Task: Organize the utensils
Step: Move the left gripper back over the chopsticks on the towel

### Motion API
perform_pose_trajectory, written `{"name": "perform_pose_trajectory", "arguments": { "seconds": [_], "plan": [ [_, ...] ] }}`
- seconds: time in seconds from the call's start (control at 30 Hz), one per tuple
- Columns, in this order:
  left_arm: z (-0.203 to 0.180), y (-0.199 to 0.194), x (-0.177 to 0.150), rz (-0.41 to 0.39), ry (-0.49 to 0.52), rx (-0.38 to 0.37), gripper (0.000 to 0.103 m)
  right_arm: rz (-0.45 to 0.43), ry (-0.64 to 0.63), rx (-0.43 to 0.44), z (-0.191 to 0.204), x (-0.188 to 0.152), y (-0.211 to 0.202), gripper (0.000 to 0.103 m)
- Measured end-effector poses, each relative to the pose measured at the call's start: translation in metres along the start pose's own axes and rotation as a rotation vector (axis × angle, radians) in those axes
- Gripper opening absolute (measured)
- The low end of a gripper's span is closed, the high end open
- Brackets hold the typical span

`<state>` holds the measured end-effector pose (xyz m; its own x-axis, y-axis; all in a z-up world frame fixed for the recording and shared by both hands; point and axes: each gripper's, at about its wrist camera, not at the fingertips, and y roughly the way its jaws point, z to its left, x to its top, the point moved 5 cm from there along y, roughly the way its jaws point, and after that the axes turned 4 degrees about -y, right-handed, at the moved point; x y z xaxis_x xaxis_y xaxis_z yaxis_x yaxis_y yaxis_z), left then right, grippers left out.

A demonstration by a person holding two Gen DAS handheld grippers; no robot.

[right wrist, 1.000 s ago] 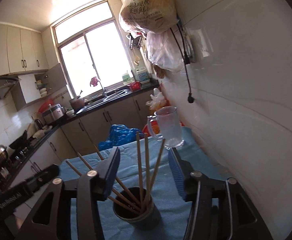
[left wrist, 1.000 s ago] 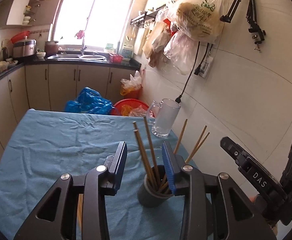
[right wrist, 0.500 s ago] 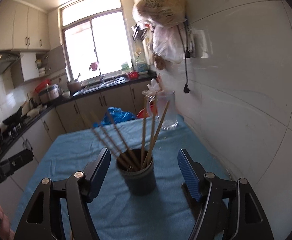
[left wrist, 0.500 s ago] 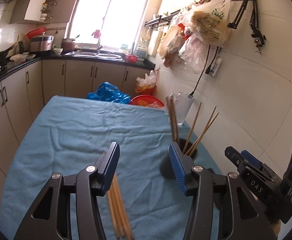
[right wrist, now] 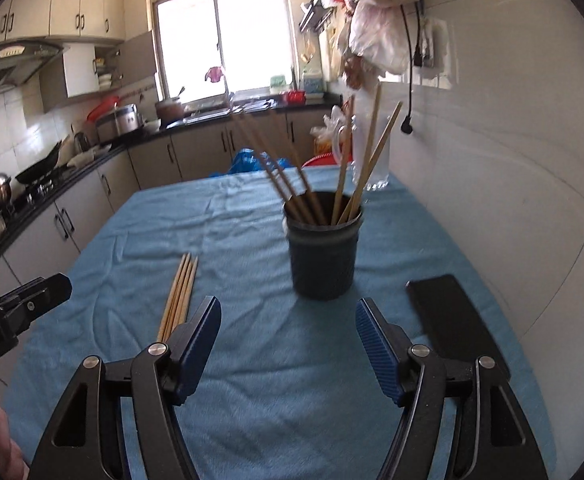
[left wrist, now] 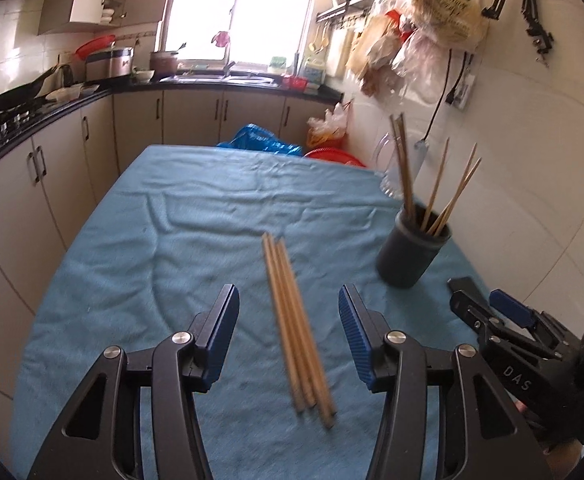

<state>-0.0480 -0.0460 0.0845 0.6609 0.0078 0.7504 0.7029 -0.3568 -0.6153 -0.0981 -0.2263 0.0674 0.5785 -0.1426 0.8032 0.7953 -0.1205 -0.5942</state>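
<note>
In the left wrist view, a bundle of loose chopsticks (left wrist: 296, 328) is seen lying flat on the blue cloth (left wrist: 195, 216) that covers the desk, running from the middle of the frame down toward the lower centre. The left gripper (left wrist: 289, 334) is held above them with its jaws apart, and the chopsticks are framed in the gap between the two blue pads without being touched. A dark cup (left wrist: 412, 254) with more chopsticks standing in it is placed at the right of the frame, and a glass mug (left wrist: 396, 168) is partly seen behind it, near the wall.

In the right wrist view, the right gripper (right wrist: 287, 338) is shown with its jaws spread wide and nothing between them. The cup (right wrist: 322, 258) stands just above the gap, in the middle of the frame, clear of both pads. The loose chopsticks (right wrist: 179, 294) lie to the lower left, their near ends hidden behind the left pad. A flat black object (right wrist: 452, 320) rests on the cloth at the right.
</note>
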Motion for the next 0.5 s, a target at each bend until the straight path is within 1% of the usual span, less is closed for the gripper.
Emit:
{"name": "perform_pose_trajectory", "arguments": {
  "seconds": [0.17, 0.27, 0.43, 0.5],
  "plan": [
    [0.011, 0.007, -0.013, 0.038, -0.009, 0.021, 0.051, 0.015, -0.006, -0.008, 0.008, -0.010, 0.002, 0.074],
    [0.016, 0.013, -0.015, 0.051, -0.011, 0.034, 0.052, 0.034, -0.002, -0.010, 0.010, -0.014, 0.009, 0.074],
    [0.028, 0.031, -0.015, 0.097, -0.038, 0.052, 0.054, 0.106, -0.015, 0.061, 0.023, -0.022, 0.030, 0.074],
    [0.035, 0.040, -0.015, 0.118, -0.057, 0.060, 0.054, 0.116, -0.026, 0.074, 0.027, -0.023, 0.035, 0.073]
  ]
}}
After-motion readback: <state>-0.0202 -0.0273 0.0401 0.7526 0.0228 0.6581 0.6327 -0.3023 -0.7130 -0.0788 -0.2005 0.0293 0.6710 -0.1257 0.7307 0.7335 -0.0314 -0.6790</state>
